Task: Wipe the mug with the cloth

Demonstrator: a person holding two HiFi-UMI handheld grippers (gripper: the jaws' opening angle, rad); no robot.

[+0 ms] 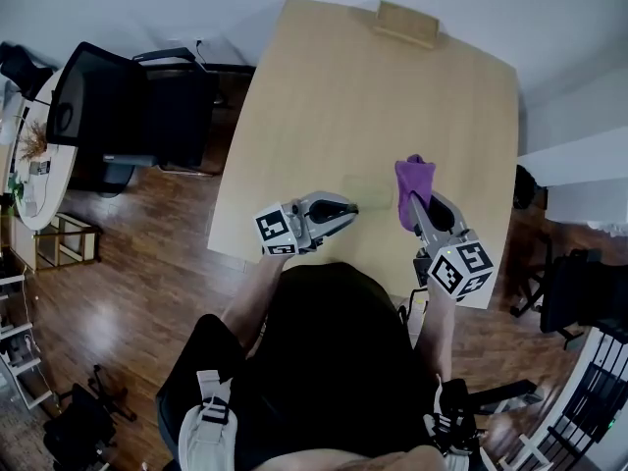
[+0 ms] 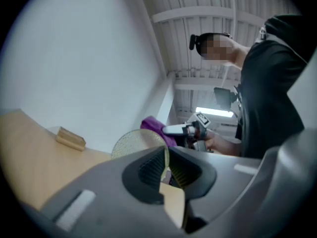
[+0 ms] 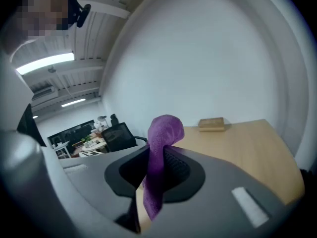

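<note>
Left gripper point(image 1: 348, 209) point(image 2: 168, 165): my jaws stand nearly together, pads pinched on the thin clear wall of the mug point(image 1: 365, 196) point(image 2: 136, 143). The mug sticks out past my left tips, over the near half of the table point(image 1: 343, 86). It looks lifted rather than resting, but I can't tell for sure. In the left gripper view one round end faces back toward me. Whether that is the mouth or the base I can't tell. No handle shows.

Just right of the mug is the purple cloth point(image 1: 414, 177) point(image 2: 153, 125) point(image 3: 166, 130), near it but apart, not touching yet. The wooden block point(image 1: 405, 23) point(image 2: 70, 139) point(image 3: 212, 124) sits well beyond the mug at the table's far edge, out of the way.

Right gripper point(image 1: 416, 204) point(image 3: 156, 170): jaws clamped on the cloth. A bunched end stands up past the tips, and a tail hangs down behind the pads.

Key relation: the mug lies to the left of my right jaws, with the cloth's bunched end leading toward it. The right hand is the one to travel and the left only has to present the mug. My judgement is that the next move is a short sideways close, cloth onto the mug's side wall. The risk is that the left pinch is on a thin edge, so a hard push could twist the mug in the pads.
</note>
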